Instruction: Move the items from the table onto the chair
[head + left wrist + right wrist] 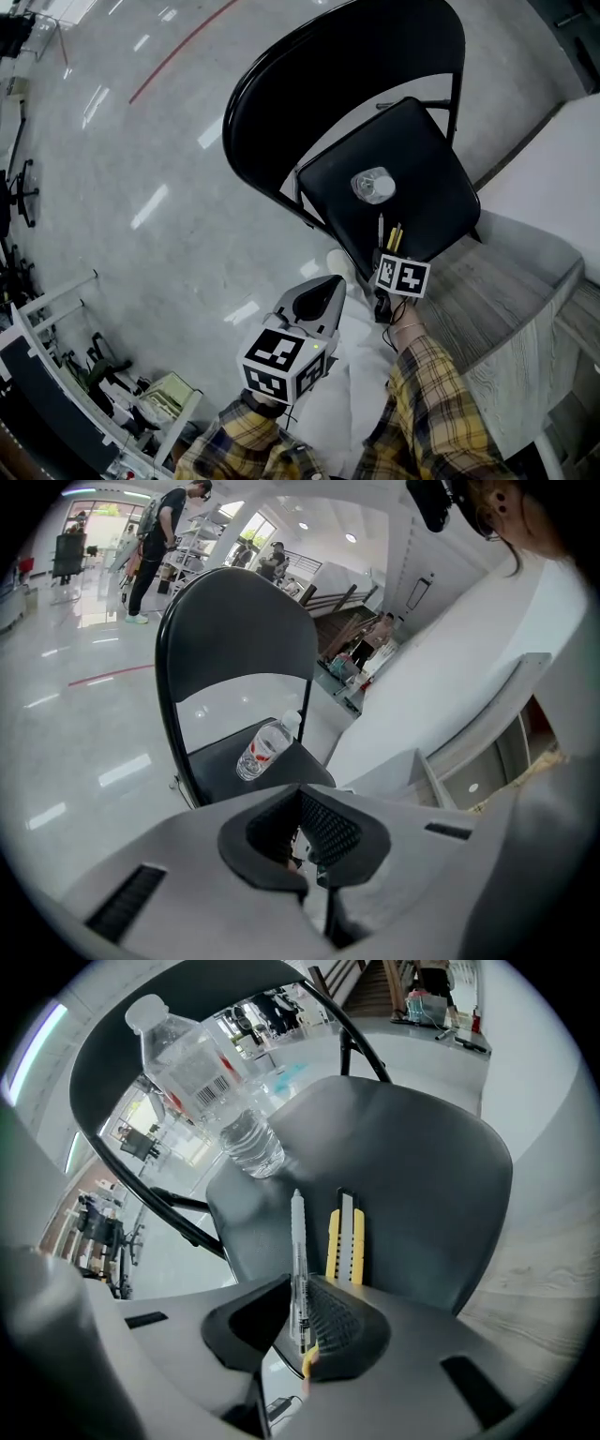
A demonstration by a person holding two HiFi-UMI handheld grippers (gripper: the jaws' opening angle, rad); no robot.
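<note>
A black folding chair's seat (427, 155) (217, 759) (422, 1176) carries a clear water bottle (373, 185) (263, 749) (211, 1082) lying on it. My right gripper (386, 261) (300, 1283) hangs over the seat's front edge, pointing steeply down, shut on a slim grey pen (381, 230) (298, 1241). A yellow utility knife (396, 237) (346, 1241) runs parallel beside the pen. Its lower end is hidden behind the right jaw, so I cannot tell whether it is gripped too. My left gripper (325, 287) (300, 794) is short of the chair, shut, with nothing in it.
Glossy grey floor (141, 187) surrounds the chair. A grey wooden step (511, 309) and a white surface (553, 178) lie to the right. The chair's curved backrest (309, 75) rises beyond the seat. People stand far off in the left gripper view.
</note>
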